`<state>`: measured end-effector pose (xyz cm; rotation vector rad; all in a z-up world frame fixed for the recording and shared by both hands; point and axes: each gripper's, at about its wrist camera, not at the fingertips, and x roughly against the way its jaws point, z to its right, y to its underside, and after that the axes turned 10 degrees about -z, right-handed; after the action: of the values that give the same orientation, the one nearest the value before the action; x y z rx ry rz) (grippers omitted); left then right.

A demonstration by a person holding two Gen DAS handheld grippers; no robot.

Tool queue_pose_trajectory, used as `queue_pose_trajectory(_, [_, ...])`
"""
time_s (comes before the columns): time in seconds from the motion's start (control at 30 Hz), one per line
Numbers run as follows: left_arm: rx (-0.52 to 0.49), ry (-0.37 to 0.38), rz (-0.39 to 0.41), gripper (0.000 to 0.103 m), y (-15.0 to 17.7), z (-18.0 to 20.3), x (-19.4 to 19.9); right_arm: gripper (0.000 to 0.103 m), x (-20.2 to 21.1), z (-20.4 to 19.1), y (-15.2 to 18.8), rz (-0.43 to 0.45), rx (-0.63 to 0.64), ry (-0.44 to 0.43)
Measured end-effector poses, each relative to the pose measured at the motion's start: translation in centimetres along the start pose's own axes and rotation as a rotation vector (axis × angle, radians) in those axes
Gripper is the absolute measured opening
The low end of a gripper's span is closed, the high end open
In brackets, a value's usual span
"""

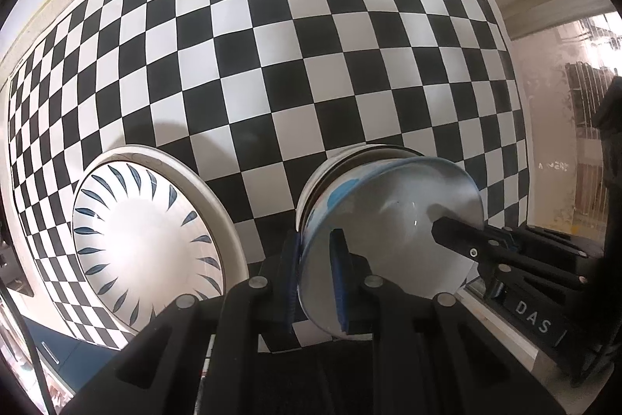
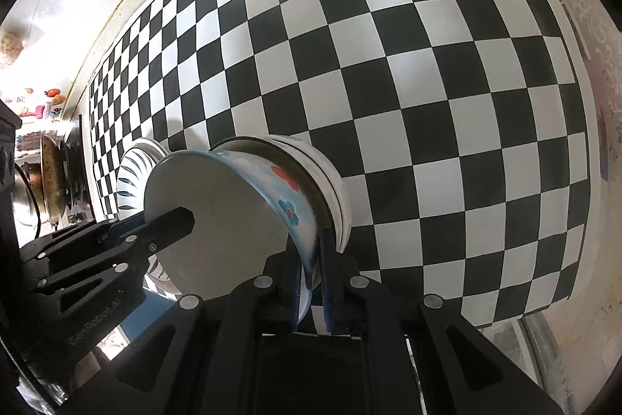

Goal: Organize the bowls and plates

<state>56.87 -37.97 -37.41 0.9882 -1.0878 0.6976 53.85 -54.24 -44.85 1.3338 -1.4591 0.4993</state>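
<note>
A light blue bowl with red and blue flowers [image 2: 233, 212] sits in a stack of white bowls [image 2: 330, 181] on the checkered cloth. Both grippers hold it by its rim. My left gripper [image 1: 317, 279] is shut on the near rim of the flowered bowl [image 1: 388, 220]. My right gripper [image 2: 311, 282] is shut on the opposite rim. The right gripper's finger shows inside the bowl in the left wrist view [image 1: 466, 244], and the left gripper's finger in the right wrist view [image 2: 163, 228]. A white plate with blue leaf marks [image 1: 147, 240] lies to the left.
The black-and-white checkered cloth [image 1: 311, 65] covers the table. The leaf plate also shows in the right wrist view [image 2: 130, 177]. Pans and kitchen items [image 2: 50, 174] stand beyond the left table edge. A window or glass door [image 1: 575, 104] is at the right.
</note>
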Motion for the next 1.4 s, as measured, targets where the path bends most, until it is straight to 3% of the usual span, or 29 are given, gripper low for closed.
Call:
queue_pose_trajectory(0.73, [0.017,0.023,-0.051,0.013,-0.5,-0.7,-0.9,0.012,-0.5,1.9,0.1,-0.042,-0.108,-0.098])
queue_pose_trajectory(1.4, [0.009,-0.016,-0.009,0.013,0.3,-1.0,0.0,0.011,1.1,0.6,0.5,0.024,-0.045,0.011])
